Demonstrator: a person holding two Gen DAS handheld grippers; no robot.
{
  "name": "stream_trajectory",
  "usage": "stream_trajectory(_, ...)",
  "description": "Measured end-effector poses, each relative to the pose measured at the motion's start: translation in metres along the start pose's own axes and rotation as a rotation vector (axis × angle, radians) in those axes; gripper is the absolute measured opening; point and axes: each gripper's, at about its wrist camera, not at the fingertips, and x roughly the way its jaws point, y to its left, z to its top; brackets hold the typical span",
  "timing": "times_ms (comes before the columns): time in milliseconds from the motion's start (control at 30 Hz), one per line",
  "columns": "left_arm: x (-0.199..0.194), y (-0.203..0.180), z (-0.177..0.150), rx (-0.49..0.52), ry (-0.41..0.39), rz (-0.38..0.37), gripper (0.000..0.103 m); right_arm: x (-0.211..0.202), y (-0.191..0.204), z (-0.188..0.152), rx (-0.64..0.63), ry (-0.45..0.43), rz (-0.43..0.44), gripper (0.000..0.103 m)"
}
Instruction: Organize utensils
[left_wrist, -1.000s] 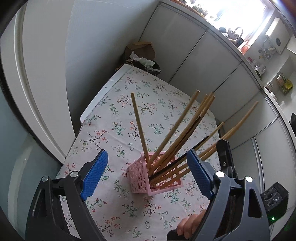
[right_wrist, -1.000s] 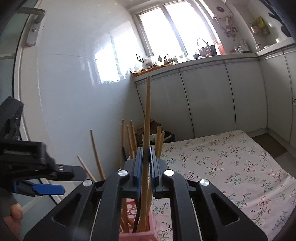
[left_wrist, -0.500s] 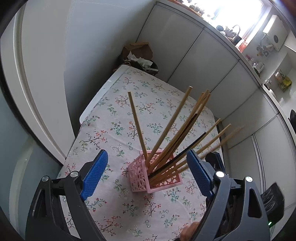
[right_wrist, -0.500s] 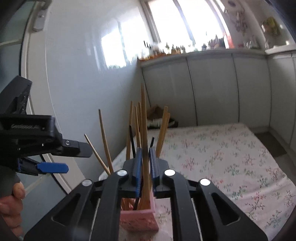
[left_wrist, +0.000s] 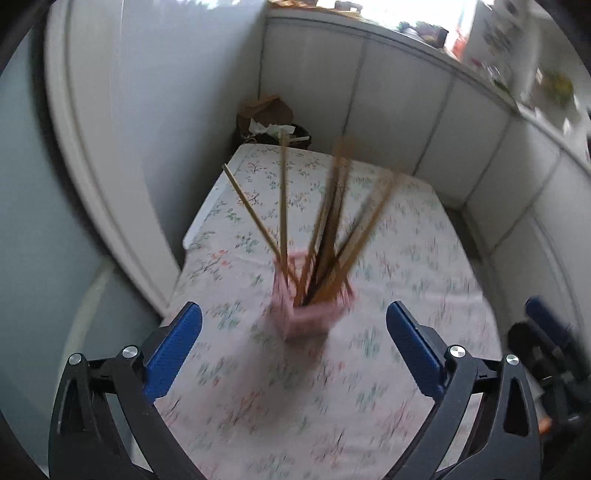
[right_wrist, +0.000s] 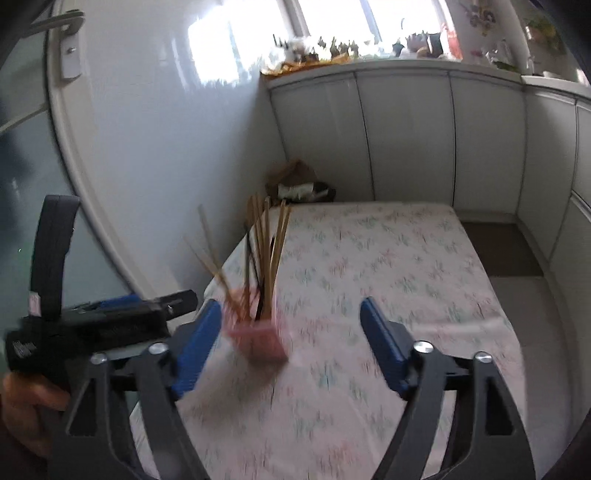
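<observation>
**Both grippers wide and empty, basket of chopsticks ahead on the cloth**

The pink basket (left_wrist: 308, 314) stands on the flowered tablecloth (left_wrist: 406, 258), ahead of my left gripper (left_wrist: 293, 343) and roughly centred between its two blue pads, but beyond the tips and not touched by either. A bundle of wooden chopsticks (left_wrist: 334, 221) stands in it, fanning upward and outward, with at least one dark stick among them; motion blur hides the exact count. My left jaws have just been opening and now stand spread as wide as they go, with nothing between them but bare cloth.

From my right gripper (right_wrist: 291, 325) the same basket (right_wrist: 260, 341) sits to the left of centre, close to my left-hand blue pad (right_wrist: 197, 345) and past its tip, well apart from the other pad. The chopsticks (right_wrist: 264, 254) rise out of it, free of my fingers. My right jaws have just been opening; they are spread wide and grip nothing.

At the left edge of the right view I see my left gripper (right_wrist: 110, 317) from the side, with my hand (right_wrist: 26, 410) around its handle. Blur softens both views.
</observation>
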Motion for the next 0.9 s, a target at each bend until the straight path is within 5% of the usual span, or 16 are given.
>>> stream_trajectory(400, -0.15, -0.044, -0.069, 0.101, -0.162, 0.107, 0.096, -0.135, 0.015, -0.032, -0.053, -0.012, -0.014, 0.096)
stream_trajectory(900, -0.226, -0.067, -0.092, 0.151, -0.249, 0.064, 0.096, -0.21, 0.028, -0.042, -0.013, -0.037, -0.067, 0.096)
